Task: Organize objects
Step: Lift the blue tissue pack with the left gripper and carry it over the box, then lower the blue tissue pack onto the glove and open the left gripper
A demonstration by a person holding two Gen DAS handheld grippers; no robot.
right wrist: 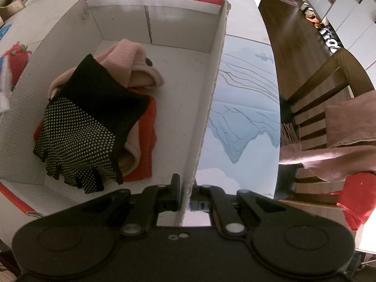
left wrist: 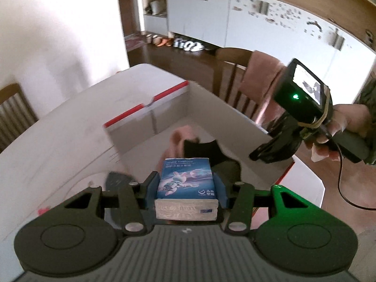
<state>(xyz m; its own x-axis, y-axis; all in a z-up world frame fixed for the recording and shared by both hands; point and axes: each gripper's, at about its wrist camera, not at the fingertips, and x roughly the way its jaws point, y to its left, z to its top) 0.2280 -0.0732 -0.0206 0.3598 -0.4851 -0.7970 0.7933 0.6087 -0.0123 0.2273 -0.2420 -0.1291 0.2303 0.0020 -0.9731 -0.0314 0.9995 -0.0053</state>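
Observation:
My left gripper (left wrist: 186,188) is shut on a blue tissue pack (left wrist: 185,184) with a rabbit picture, held above the near edge of the white cardboard box (left wrist: 150,127) with red trim. My right gripper (right wrist: 185,199) is shut on the box's right wall (right wrist: 211,98), one finger inside and one outside. It also shows in the left wrist view (left wrist: 265,152) at the box's right side. Inside the box lie a black dotted glove (right wrist: 87,127), a pink cloth (right wrist: 131,68) and a red cloth (right wrist: 145,145).
The box stands on a white table (left wrist: 47,145) with a blue-patterned mat (right wrist: 244,117). A red toy (right wrist: 16,58) lies left of the box. Wooden chairs (right wrist: 329,89) with pink and red cloths stand at the right. White cabinets (left wrist: 258,18) are behind.

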